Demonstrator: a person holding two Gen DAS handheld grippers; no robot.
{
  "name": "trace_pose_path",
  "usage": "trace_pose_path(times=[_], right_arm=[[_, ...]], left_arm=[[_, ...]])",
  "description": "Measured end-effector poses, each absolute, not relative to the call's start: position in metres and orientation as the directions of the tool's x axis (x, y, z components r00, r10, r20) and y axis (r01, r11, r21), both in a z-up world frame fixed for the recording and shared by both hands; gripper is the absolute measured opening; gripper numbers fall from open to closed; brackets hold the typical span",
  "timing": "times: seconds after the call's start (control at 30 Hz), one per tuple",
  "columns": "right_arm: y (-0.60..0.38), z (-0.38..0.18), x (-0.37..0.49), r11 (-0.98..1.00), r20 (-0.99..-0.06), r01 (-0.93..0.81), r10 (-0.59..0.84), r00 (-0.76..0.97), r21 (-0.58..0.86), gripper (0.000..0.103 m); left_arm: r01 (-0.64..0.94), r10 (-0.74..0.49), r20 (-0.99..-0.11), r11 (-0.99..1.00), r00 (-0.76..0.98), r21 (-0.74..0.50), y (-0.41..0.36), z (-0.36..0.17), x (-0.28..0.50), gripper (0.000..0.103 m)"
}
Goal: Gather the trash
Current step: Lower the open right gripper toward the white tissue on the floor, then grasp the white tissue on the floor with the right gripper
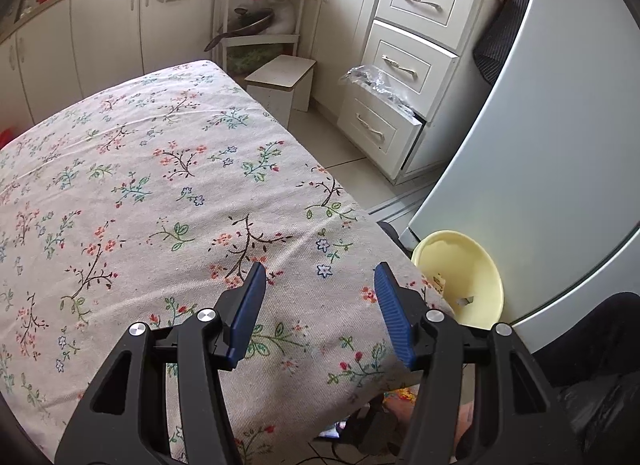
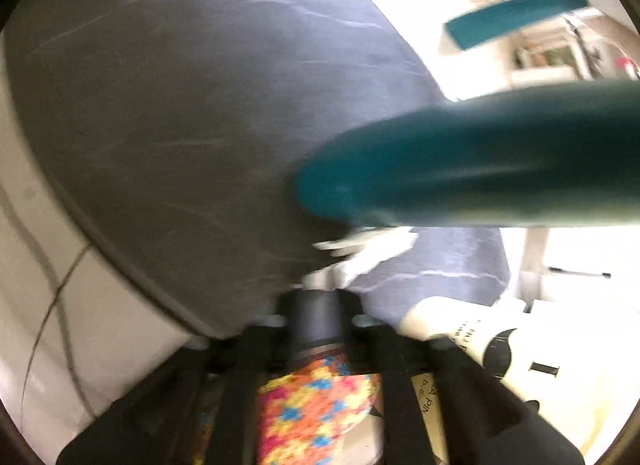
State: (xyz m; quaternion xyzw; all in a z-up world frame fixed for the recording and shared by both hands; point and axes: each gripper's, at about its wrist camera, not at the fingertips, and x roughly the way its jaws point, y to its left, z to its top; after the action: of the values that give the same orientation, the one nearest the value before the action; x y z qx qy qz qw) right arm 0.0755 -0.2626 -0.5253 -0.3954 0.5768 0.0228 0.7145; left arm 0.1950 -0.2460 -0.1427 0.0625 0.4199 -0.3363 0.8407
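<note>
right wrist view was blurred: the right gripper (image 2: pixel 316 305) gripped something grey, a colourful wrapper (image 2: pixel 316 397) nearest at 6 o'clock, a teal bar (image 2: pixel 480 169) beyond at 2. the left gripper (image 1: pixel 320 305) gaped wide over the floral cloth (image 1: pixel 140 185), yellow bin (image 1: pixel 460 265) at 3 o'clock.

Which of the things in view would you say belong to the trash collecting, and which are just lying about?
Job, likely: left gripper, open; yellow bowl with scraps in it; blurred colourful item in the right wrist view.
Lying about: pan, stool, bags in drawer, fridge, tablecloth.
</note>
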Motion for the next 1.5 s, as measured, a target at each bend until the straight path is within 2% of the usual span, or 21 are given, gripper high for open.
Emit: trace_pose_path(times=[0.1, 0.27, 0.57, 0.63, 0.67, 0.7, 0.73, 0.77, 1.0, 1.13, 1.17, 1.2, 1.23, 1.27, 1.5], right_arm=[[-0.269, -0.535, 0.082, 0.713, -0.866, -0.491, -0.403, 0.296, -0.500, 0.090], [-0.278, -0.546, 0.094, 0.789, -0.931, -0.495, -0.289, 0.224, -0.364, 0.090], [-0.276, -0.565, 0.086, 0.715, -0.960, -0.641, -0.219, 0.176, -0.281, 0.078], [-0.276, -0.564, 0.084, 0.735, -0.973, -0.637, -0.182, 0.142, -0.230, 0.066], [-0.276, -0.564, 0.084, 0.745, -0.977, -0.633, -0.169, 0.127, -0.212, 0.054], [-0.275, -0.563, 0.083, 0.752, -0.979, -0.628, -0.165, 0.116, -0.201, 0.029], [-0.273, -0.564, 0.081, 0.746, -0.976, -0.631, -0.185, 0.112, -0.213, 0.013], [-0.274, -0.564, 0.080, 0.749, -0.975, -0.626, -0.195, 0.106, -0.218, 0.002], [-0.250, -0.547, 0.062, 0.704, -0.962, -0.657, -0.212, 0.170, -0.271, 0.002], [-0.245, -0.553, 0.055, 0.644, -0.923, -0.665, -0.317, 0.216, -0.377, 0.002], [-0.247, -0.552, 0.055, 0.643, -0.917, -0.657, -0.328, 0.229, -0.394, 0.016], [-0.251, -0.552, 0.056, 0.645, -0.909, -0.643, -0.335, 0.247, -0.413, 0.066], [-0.255, -0.551, 0.057, 0.636, -0.897, -0.633, -0.340, 0.284, -0.442, 0.084], [-0.255, -0.551, 0.057, 0.630, -0.895, -0.637, -0.336, 0.293, -0.444, 0.087], [-0.268, -0.560, 0.064, 0.541, -0.930, -0.757, -0.222, 0.292, -0.367, 0.086]], left_arm=[[0.610, -0.509, -0.754, 0.771, 0.416, -0.184, -0.241, -0.145, 0.197, 0.053], [0.590, -0.511, -0.756, 0.780, 0.409, -0.208, -0.237, -0.146, 0.204, 0.053], [0.596, -0.513, -0.761, 0.774, 0.397, -0.211, -0.242, -0.147, 0.205, 0.053], [0.595, -0.515, -0.760, 0.774, 0.395, -0.215, -0.242, -0.147, 0.205, 0.053], [0.595, -0.515, -0.761, 0.775, 0.396, -0.215, -0.242, -0.147, 0.206, 0.053], [0.595, -0.514, -0.761, 0.775, 0.396, -0.213, -0.242, -0.147, 0.206, 0.053], [0.594, -0.513, -0.761, 0.776, 0.397, -0.213, -0.242, -0.147, 0.207, 0.053], [0.594, -0.513, -0.760, 0.776, 0.398, -0.212, -0.242, -0.147, 0.207, 0.053], [0.600, -0.517, -0.748, 0.774, 0.416, -0.202, -0.239, -0.143, 0.201, 0.053], [0.605, -0.527, -0.739, 0.770, 0.421, -0.204, -0.237, -0.137, 0.195, 0.053], [0.608, -0.532, -0.735, 0.766, 0.421, -0.207, -0.237, -0.136, 0.193, 0.053], [0.611, -0.534, -0.734, 0.764, 0.420, -0.207, -0.237, -0.136, 0.192, 0.053], [0.613, -0.534, -0.734, 0.763, 0.418, -0.206, -0.237, -0.136, 0.191, 0.053], [0.613, -0.535, -0.736, 0.762, 0.415, -0.207, -0.237, -0.137, 0.190, 0.053], [0.615, -0.542, -0.751, 0.753, 0.378, -0.234, -0.244, -0.146, 0.189, 0.053]])
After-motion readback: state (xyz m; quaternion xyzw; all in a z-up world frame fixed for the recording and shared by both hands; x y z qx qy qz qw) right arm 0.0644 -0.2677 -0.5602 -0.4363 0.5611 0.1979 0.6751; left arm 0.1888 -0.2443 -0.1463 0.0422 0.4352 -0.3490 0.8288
